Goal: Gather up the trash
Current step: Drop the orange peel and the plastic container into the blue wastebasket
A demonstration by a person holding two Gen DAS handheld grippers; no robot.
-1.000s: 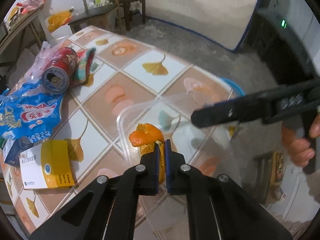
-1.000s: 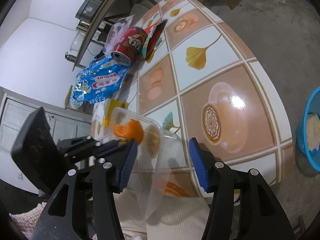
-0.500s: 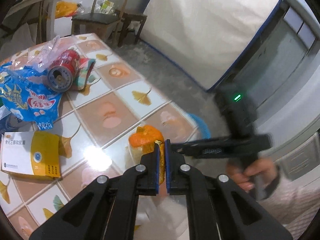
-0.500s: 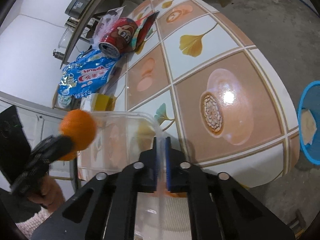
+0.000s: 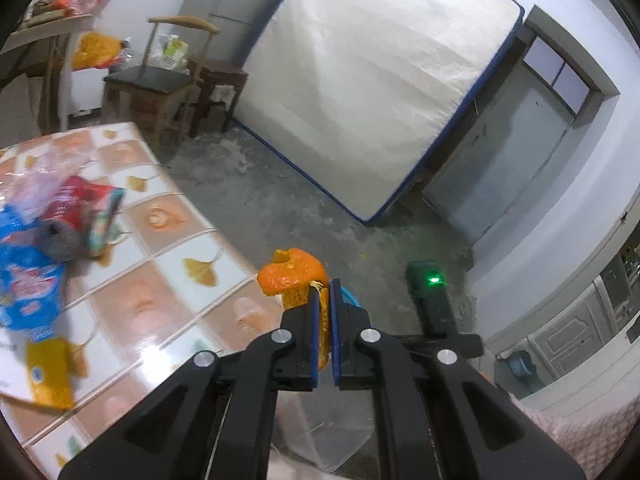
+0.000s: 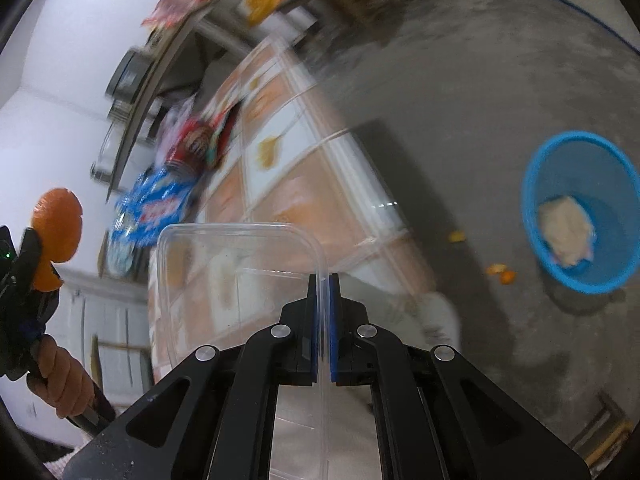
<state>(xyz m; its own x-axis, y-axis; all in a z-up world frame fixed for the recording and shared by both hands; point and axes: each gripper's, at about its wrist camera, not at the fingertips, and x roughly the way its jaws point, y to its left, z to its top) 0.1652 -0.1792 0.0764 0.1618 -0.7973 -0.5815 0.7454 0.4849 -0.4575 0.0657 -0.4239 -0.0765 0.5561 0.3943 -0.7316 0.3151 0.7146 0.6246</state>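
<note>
Left tongs: pressed together on the orange peel, pinching its lower flap, the curled bulk standing free above and left of the pads.
Right tongs: pressed together on the right rim of the clear plastic container, the thin wall caught edge-on between the blue pads.
Container attitude: open side facing the lens, hanging out to the left of the grip, off the counter and over its near edge.
Peel position: lifted clear of the counter, far left in the right-wrist view, well apart from the container.
Bin: blue basin on the concrete floor to the right, a pale crumpled lump already inside, small orange scraps on the floor just beside it.
Likely step: carrying both pieces toward the basin.
Doing it well: keep the rim pinch firm, since a thin wall held at one edge will probably swing or flex; bring each piece above the basin's middle before releasing; peel first, being the lighter and likelier to stick to a pad.
Risk: peel grip is on a narrow flap, liable to tear or slip.
Left hand pose: fist round the handle, tongs angled up and forward.
Right hand pose: out of view; tongs tilted downward toward the floor.
Left on counter: red can, blue snack bag, yellow box, all blurred.
</note>
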